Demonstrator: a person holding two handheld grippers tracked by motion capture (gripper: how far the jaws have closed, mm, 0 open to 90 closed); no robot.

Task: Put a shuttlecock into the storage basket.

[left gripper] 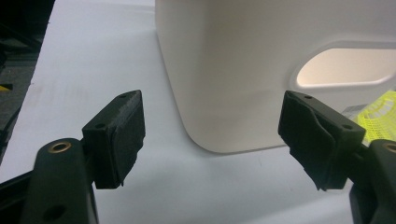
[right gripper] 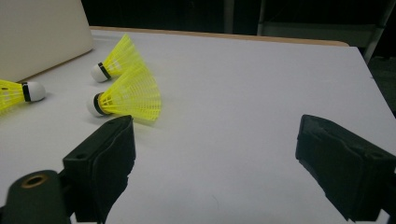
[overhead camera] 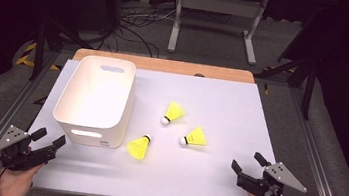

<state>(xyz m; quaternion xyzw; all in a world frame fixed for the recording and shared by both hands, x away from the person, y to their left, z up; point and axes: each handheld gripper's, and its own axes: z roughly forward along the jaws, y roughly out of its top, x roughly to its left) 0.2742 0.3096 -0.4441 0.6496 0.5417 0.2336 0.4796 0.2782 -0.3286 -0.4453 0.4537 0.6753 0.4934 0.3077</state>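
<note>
Resting at the lower corners of the frame, the left gripper (overhead camera: 49,139) and right gripper (overhead camera: 246,163) stand with jaws apart and empty — poised for pickup; three yellow shuttlecocks (overhead camera: 192,137) lie mid-frame on the white table (overhead camera: 222,104), right of the white bin (overhead camera: 95,99).

Three yellow shuttlecocks (overhead camera: 174,112) with white, black-banded corks were seen on the white bench (overhead camera: 222,104); the bin (overhead camera: 95,99) was cream.
</note>
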